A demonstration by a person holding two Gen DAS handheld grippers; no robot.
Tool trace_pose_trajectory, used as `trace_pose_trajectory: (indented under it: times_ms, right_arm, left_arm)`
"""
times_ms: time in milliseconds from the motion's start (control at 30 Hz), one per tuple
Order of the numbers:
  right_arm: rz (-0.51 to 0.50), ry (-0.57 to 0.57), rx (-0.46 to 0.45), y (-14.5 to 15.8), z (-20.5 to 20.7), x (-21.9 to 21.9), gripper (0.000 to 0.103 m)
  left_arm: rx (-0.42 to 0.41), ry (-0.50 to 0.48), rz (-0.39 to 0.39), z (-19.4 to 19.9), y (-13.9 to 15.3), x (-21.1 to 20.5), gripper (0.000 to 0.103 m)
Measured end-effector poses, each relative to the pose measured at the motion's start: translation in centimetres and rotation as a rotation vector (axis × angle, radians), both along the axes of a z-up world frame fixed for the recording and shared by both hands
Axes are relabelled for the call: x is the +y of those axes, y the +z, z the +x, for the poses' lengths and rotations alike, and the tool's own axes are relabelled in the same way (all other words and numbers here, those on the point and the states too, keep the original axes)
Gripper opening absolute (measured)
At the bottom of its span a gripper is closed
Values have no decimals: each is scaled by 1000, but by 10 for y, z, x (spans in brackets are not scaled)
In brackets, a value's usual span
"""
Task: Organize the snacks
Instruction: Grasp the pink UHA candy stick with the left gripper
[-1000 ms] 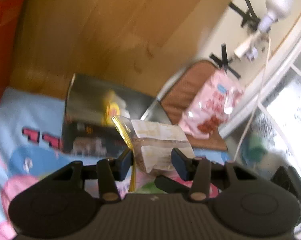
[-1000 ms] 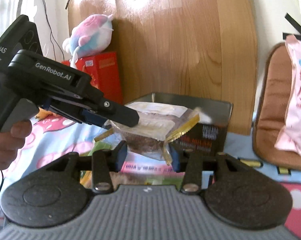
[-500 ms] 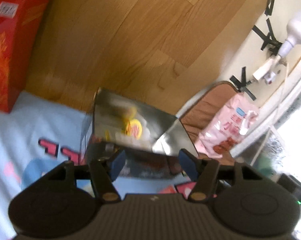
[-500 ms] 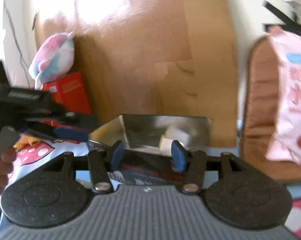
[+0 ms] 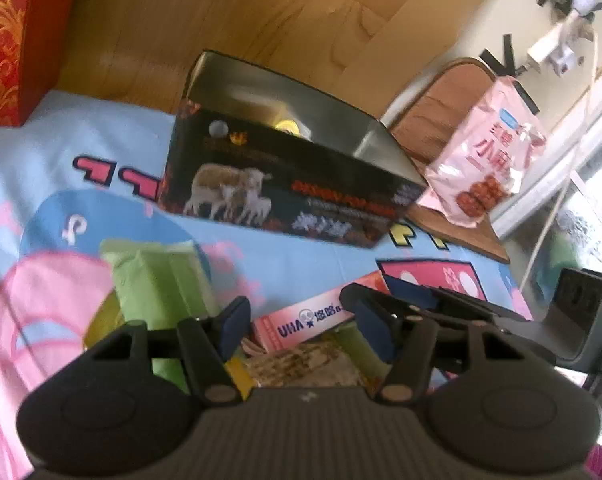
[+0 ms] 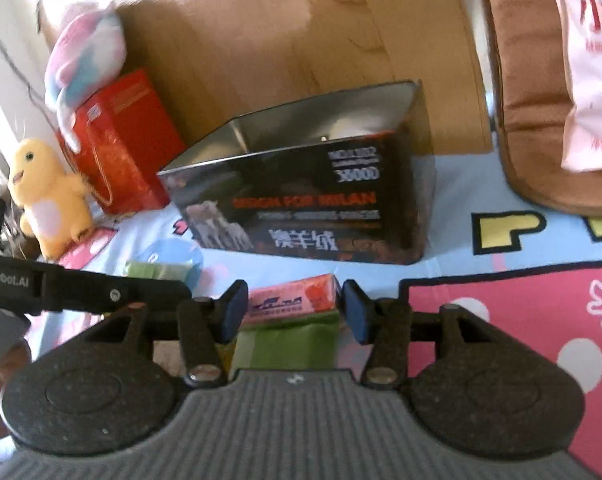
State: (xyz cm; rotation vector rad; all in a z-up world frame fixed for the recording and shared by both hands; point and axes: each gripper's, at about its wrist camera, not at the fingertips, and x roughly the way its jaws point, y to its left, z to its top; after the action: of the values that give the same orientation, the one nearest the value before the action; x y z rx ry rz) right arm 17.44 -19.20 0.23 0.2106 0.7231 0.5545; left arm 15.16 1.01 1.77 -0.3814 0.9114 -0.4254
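Observation:
An open black box (image 5: 293, 188) with a silver inside stands on the cartoon blanket, and a yellow-edged packet (image 5: 286, 125) lies in it. The right wrist view shows the same black box (image 6: 309, 208) with something pale inside. Before it lies a snack pile: a pink UHA box (image 5: 305, 322), green packets (image 5: 157, 284) and a clear biscuit packet (image 5: 301, 364). My left gripper (image 5: 305, 330) hangs open just above the pile, empty. My right gripper (image 6: 294, 312) is open over the pink box (image 6: 293, 300) and a green packet (image 6: 285, 344), pads not touching either.
A red box (image 6: 121, 140), a yellow plush (image 6: 49, 196) and a pink-blue plush (image 6: 85, 56) stand at the left. A brown cushion (image 6: 521, 80) with a pink snack bag (image 5: 489, 148) sits at the right. A wooden board backs the black box.
A second ago both grippers held a clear packet above the black box. It was let go into the box, both grippers opened, and both have sunk toward the snack pile.

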Motion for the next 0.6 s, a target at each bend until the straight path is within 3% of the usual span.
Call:
trace_pose_trajectory:
  times_ms: [333, 500, 600]
  right_arm:
    - [-5, 32, -26, 2, -76, -7, 57]
    - [-87, 41, -87, 3, -103, 7, 58]
    - [-71, 57, -95, 7, -104, 4, 60]
  left_arm:
    - [46, -33, -72, -60, -14, 17, 62]
    - [68, -40, -98, -66, -11, 21, 64]
    - [65, -37, -119, -69, -9, 27, 64]
